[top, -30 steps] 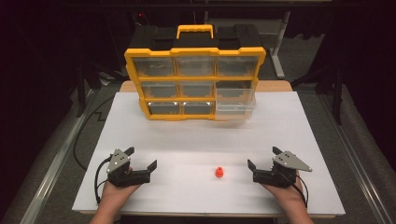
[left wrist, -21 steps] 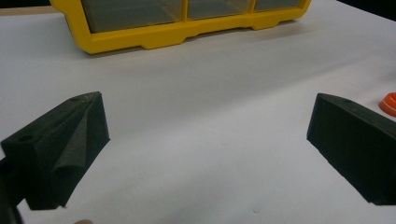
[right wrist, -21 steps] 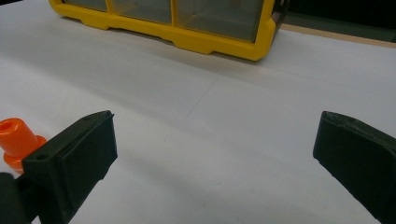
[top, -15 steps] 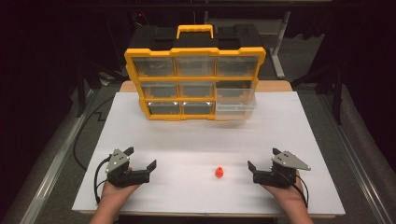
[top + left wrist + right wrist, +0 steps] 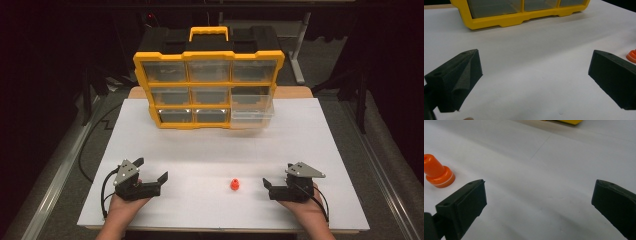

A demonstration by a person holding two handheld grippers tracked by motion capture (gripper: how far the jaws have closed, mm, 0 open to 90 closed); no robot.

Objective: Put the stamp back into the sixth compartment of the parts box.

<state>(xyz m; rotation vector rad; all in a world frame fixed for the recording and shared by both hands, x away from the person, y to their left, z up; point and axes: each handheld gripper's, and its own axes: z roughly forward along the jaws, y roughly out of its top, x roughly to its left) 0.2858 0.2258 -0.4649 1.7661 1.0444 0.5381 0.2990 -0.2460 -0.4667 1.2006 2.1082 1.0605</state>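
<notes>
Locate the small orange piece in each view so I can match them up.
High view: orange piece low centre on the white table, between both grippers.
Left gripper view: at the right edge, beside the right jaw.
Right gripper view: upper left, above the left jaw.
Shared landmark: yellow organizer case.

In the left gripper view the orange peg (image 5: 632,55) is cut off by the right edge, so just a sliver of its base shows. The yellow organizer box (image 5: 524,17) loses its top to the upper edge there, and in the right gripper view only a yellow corner (image 5: 567,121) remains. In the high view the drawers' contents (image 5: 207,95) are too small to tell, and the floor around the tabletop (image 5: 320,130) lies in darkness.
</notes>
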